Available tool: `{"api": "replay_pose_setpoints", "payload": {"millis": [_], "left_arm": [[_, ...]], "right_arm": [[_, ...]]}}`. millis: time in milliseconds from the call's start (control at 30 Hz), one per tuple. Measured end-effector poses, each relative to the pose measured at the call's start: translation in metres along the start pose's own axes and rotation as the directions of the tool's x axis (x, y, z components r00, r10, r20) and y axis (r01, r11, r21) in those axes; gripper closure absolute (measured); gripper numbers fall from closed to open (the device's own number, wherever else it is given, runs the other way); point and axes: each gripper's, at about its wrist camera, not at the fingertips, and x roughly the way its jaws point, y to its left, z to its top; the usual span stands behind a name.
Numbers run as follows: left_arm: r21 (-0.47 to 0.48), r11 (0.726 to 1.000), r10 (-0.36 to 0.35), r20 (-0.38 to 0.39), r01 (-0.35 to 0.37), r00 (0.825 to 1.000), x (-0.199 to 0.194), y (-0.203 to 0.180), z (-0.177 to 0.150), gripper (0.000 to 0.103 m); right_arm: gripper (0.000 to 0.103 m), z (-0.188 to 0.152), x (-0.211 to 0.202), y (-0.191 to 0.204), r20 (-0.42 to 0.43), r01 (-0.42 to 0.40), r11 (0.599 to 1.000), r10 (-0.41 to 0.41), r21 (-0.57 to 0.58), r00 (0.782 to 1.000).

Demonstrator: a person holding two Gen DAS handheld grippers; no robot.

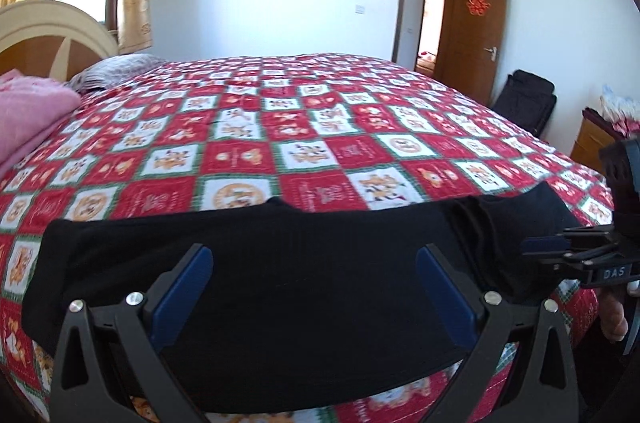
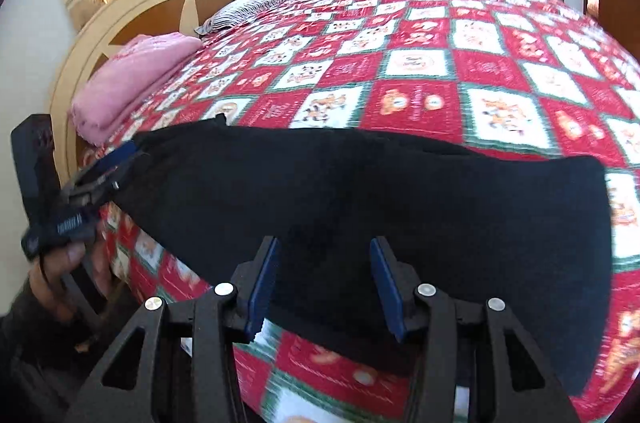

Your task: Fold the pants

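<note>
Beneath both our grippers the black pants (image 1: 280, 263) lie flat along the near edge of the red patchwork quilt (image 1: 320, 127). Our left gripper (image 1: 314, 259) stands wide apart above them; our right gripper (image 2: 324, 255) gapes too, nothing pinched between its pads.

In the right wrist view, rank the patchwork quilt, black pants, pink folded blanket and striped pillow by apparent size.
1. Patchwork quilt, largest, covering the bed.
2. Black pants; closeness to the camera enlarges them.
3. Pink folded blanket.
4. Striped pillow, smallest, though it lies farthest away and is partly hidden, so its rank against the blanket is unsure.
</note>
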Motion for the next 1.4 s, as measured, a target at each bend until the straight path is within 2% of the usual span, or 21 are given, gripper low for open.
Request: {"api": "replay_pose_setpoints", "payload": {"millis": [67, 133, 233, 400, 500, 567, 600, 667, 733, 800, 867, 1033, 1067, 1100, 1167, 1200, 1233, 1300, 1333, 1400], "left_arm": [[0.023, 1.0, -0.01, -0.008, 0.011, 1.0, 0.002, -0.007, 0.001, 0.0], [0.036, 0.999, -0.01, -0.021, 0.011, 1.0, 0.003, -0.01, -0.001, 0.0], [0.021, 0.999, -0.025, -0.039, 0.026, 0.999, 0.006, -0.008, -0.003, 0.0], [0.002, 0.999, -0.046, -0.046, 0.046, 0.998, 0.007, -0.007, -0.003, 0.0], [0.002, 0.997, -0.076, -0.059, 0.077, 0.995, 0.01, -0.014, -0.001, 0.0], [0.009, 0.994, -0.112, -0.065, 0.113, 0.992, 0.012, -0.022, 0.001, 0.0], [0.016, 0.991, -0.132, -0.068, 0.134, 0.989, 0.013, -0.027, 0.003, 0.0], [0.026, 0.983, -0.18, -0.083, 0.182, 0.98, 0.017, -0.037, 0.005, 0.0], [0.039, 0.975, -0.216, -0.096, 0.221, 0.972, 0.021, -0.05, 0.007, 0.0], [0.064, 0.958, -0.271, -0.114, 0.28, 0.956, 0.027, -0.069, 0.009, 0.0], [0.056, 0.945, -0.313, -0.14, 0.323, 0.939, 0.039, -0.083, 0.011, 0.0], [-0.028, 0.933, -0.353, -0.253, 0.358, 0.901, 0.08, -0.105, 0.011, 0.032], [-0.044, 0.932, -0.357, -0.27, 0.358, 0.894, 0.086, -0.109, 0.01, 0.036], [-0.051, 0.932, -0.359, -0.278, 0.359, 0.891, 0.089, -0.112, 0.01, 0.039], [-0.044, 0.936, -0.348, -0.264, 0.349, 0.9, 0.09, -0.119, 0.011, 0.043], [-0.039, 0.935, -0.35, -0.264, 0.352, 0.899, 0.089, -0.122, 0.01, 0.066], [-0.03, 0.937, -0.342, -0.272, 0.348, 0.899, 0.089, -0.124, 0.01, 0.084], [-0.039, 0.937, -0.343, -0.266, 0.346, 0.901, 0.086, -0.123, 0.011, 0.089], [-0.056, 0.93, -0.366, -0.259, 0.364, 0.894, 0.084, -0.12, 0.012, 0.091], [-0.074, 0.929, -0.37, -0.245, 0.364, 0.896, 0.076, -0.113, 0.014, 0.091]], "right_arm": [[0.056, 0.005, 0.012, 0.007, -0.012, 0.027, 1.0, -0.027, 0.0, 1.0], [0.082, 0.007, 0.022, 0.007, -0.016, 0.106, 0.994, -0.106, 0.016, 0.994], [0.097, 0.009, 0.027, 0.008, -0.009, 0.142, 0.99, -0.142, 0.007, 0.99], [0.099, 0.007, 0.014, 0.028, 0.03, 0.101, 0.994, -0.1, -0.043, 0.995], [0.099, 0.003, 0.033, 0.032, -0.022, 0.106, 0.992, -0.108, -0.07, 0.994], [0.099, 0.001, 0.033, 0.031, -0.016, 0.1, 0.991, -0.102, -0.091, 0.995], [0.098, 0.003, 0.028, 0.031, -0.016, 0.108, 0.989, -0.11, -0.101, 0.994], [0.089, 0.003, 0.018, 0.029, -0.011, 0.134, 0.985, -0.136, -0.106, 0.991], [0.05, 0.001, 0.001, 0.017, 0.022, 0.13, 0.988, -0.129, -0.08, 0.991], [0.047, -0.003, -0.02, 0.0, 0.076, 0.072, 0.997, -0.071, -0.014, 0.995], [0.047, -0.009, -0.041, -0.022, 0.136, 0.066, 0.996, -0.074, 0.065, 0.988], [0.047, -0.019, -0.082, -0.078, 0.3, 0.131, 0.951, -0.217, 0.281, 0.929], [0.047, -0.019, -0.086, -0.085, 0.32, 0.131, 0.943, -0.232, 0.306, 0.919], [0.047, -0.02, -0.09, -0.09, 0.34, 0.136, 0.936, -0.25, 0.324, 0.907], [0.046, -0.023, -0.094, -0.096, 0.366, 0.159, 0.92, -0.295, 0.359, 0.882], [0.046, -0.023, -0.094, -0.097, 0.371, 0.163, 0.918, -0.302, 0.361, 0.878], [0.045, -0.023, -0.092, -0.095, 0.378, 0.173, 0.921, -0.308, 0.349, 0.873], [0.044, -0.024, -0.09, -0.092, 0.38, 0.204, 0.923, -0.326, 0.328, 0.866], [0.044, -0.026, -0.091, -0.091, 0.381, 0.204, 0.924, -0.325, 0.323, 0.866], [0.043, -0.026, -0.09, -0.091, 0.387, 0.193, 0.926, -0.316, 0.324, 0.866]]}}
